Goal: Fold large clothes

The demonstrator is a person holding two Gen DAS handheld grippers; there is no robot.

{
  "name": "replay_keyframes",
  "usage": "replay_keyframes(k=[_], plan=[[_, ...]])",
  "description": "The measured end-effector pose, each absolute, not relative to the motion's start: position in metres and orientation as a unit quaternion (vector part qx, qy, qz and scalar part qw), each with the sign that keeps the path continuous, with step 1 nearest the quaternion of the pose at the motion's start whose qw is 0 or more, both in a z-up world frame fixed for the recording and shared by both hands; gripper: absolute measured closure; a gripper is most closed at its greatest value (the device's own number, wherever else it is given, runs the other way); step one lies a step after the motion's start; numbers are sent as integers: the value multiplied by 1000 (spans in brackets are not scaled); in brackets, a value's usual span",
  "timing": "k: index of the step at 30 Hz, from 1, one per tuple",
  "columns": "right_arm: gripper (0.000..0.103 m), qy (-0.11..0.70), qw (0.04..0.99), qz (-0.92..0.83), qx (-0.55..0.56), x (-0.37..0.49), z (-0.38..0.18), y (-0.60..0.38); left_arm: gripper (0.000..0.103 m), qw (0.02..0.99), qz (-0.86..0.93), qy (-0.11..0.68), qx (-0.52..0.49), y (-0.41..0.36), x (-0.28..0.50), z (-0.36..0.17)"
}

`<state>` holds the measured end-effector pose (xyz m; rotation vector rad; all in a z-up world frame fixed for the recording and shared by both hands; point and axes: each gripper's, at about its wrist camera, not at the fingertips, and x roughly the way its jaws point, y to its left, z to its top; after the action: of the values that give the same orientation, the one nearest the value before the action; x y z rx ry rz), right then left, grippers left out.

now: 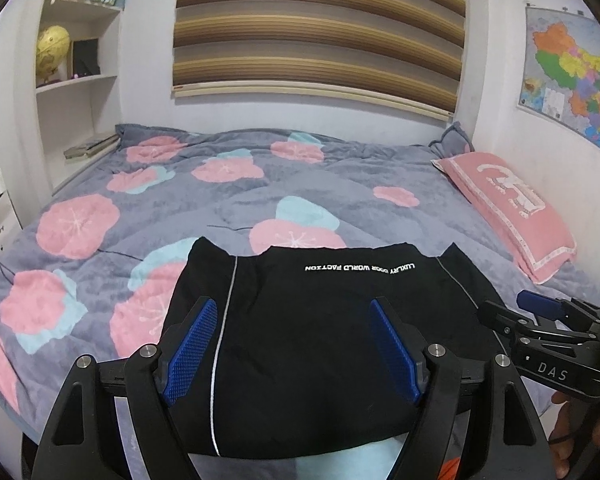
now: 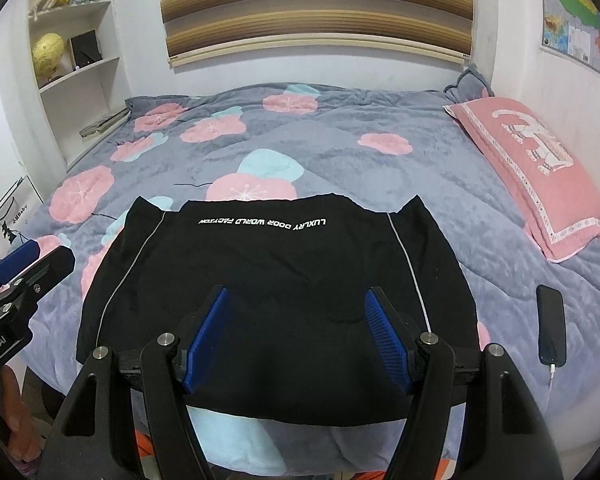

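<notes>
A black garment (image 1: 300, 340) with white piping and white lettering lies folded flat at the near edge of the bed; it also shows in the right wrist view (image 2: 276, 292). My left gripper (image 1: 294, 312) is open and empty, hovering above the garment's near part. My right gripper (image 2: 296, 304) is open and empty too, above the garment's near middle. The right gripper shows at the right edge of the left wrist view (image 1: 540, 312). The left gripper shows at the left edge of the right wrist view (image 2: 24, 268).
The bed carries a grey blanket with pink flowers (image 2: 320, 152). A pink pillow (image 2: 540, 168) lies along the right wall. A dark phone on a cable (image 2: 553, 324) lies right of the garment. Shelves (image 1: 76, 64) stand at the back left.
</notes>
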<state>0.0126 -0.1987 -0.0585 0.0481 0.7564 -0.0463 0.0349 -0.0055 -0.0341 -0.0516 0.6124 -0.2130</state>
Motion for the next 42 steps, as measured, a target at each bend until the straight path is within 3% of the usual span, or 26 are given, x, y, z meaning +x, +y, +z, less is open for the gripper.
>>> replay_keyframes(k=[42], plan=[[31, 397, 918, -17, 18, 24, -77, -191, 24, 933, -123, 337, -28, -7, 50, -57]])
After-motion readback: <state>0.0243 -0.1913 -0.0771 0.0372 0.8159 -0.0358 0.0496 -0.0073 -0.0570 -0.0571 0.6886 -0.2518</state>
